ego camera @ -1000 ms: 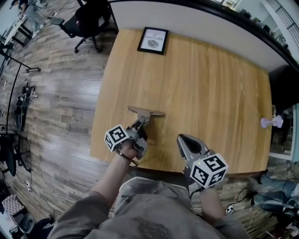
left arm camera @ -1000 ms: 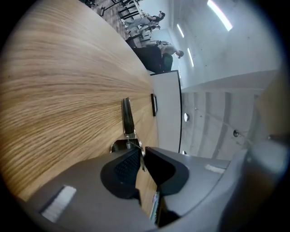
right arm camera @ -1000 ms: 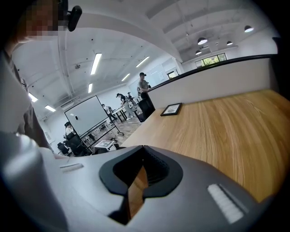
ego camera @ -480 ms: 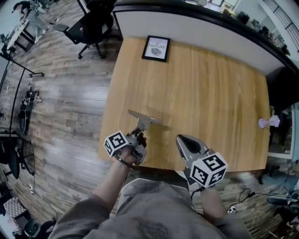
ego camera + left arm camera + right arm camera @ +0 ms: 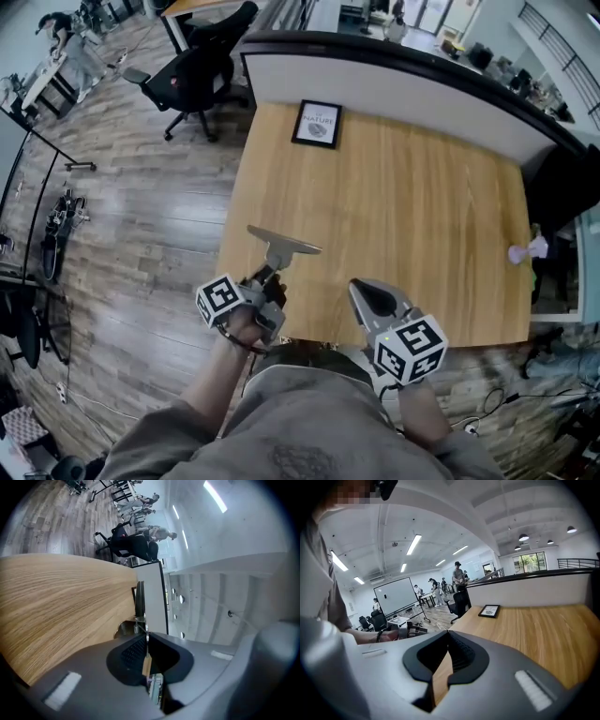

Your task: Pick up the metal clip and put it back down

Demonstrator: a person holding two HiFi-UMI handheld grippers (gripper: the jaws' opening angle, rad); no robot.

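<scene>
1. Jaws of the left gripper (image 5: 267, 277) pinch the metal clip (image 5: 282, 245) by its thin handle.
2. Clip hangs above the wooden table (image 5: 422, 206), over its near left edge.
3. Right gripper (image 5: 367, 292) hovers at the near edge, jaws pressed together, empty.

Pretty sure I'm working in a big open-plan office here. There's a long wood desk (image 5: 422, 216) against a partition (image 5: 394, 80), with a framed print (image 5: 317, 124) on it. I can also see black swivel chairs (image 5: 192, 75), a whiteboard (image 5: 396, 595) on a stand, tube lights (image 5: 414, 544) overhead, plank floor (image 5: 141, 216), and people (image 5: 458, 573) standing around further back.
</scene>
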